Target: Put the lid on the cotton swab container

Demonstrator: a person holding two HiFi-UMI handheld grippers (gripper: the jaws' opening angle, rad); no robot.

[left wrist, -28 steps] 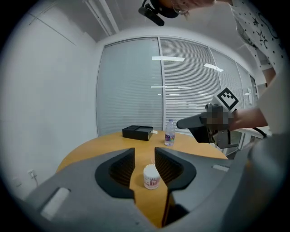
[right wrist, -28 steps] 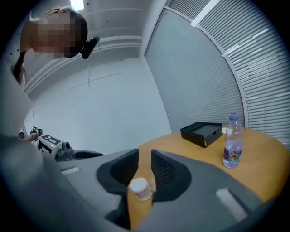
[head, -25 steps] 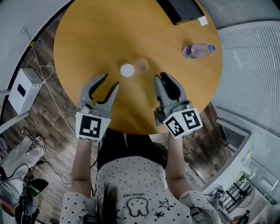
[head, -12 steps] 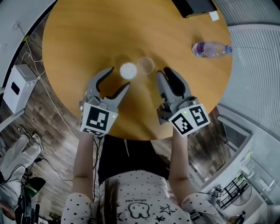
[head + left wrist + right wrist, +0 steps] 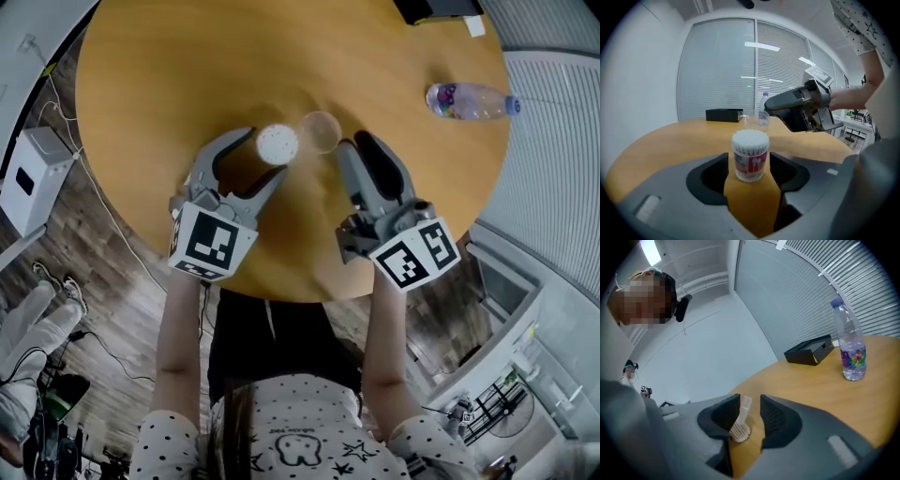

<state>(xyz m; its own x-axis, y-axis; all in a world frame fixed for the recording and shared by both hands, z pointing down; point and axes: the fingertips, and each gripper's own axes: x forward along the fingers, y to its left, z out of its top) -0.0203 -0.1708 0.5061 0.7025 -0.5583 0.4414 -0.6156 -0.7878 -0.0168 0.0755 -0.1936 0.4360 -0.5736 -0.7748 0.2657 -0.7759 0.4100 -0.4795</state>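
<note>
So, cotton swab container [image 5: 277, 143]: I see it upright near the middle of the round table [image 5: 159, 75], uncapped, white swab heads showing.
Lid [image 5: 322, 131]: clear, on the wood just beside the container at its 2 o'clock; I cannot tell whether the two touch.
Left gripper [image 5: 262, 156]: jaws wide and have just been opening. The container stands between the two tips, and the pads are not pressing on it.
Left fingers [image 5: 220, 152]: in the head view one tip is at the container's 9 o'clock, the other at its 6 o'clock.
Right gripper [image 5: 359, 147]: jaws apart, have just been opening, gripping nothing.
Right fingers [image 5: 352, 178]: the lid lies at 10 o'clock of their tips, just beside the nearer one.
Right gripper view: a pale translucent piece shows in the gap between the jaws, with no pad closed on it.
Bottle [image 5: 467, 100]: upright at the table's 2 o'clock edge, well apart from both grippers.
Black box [image 5: 439, 7]: at the 1 o'clock edge.
</note>
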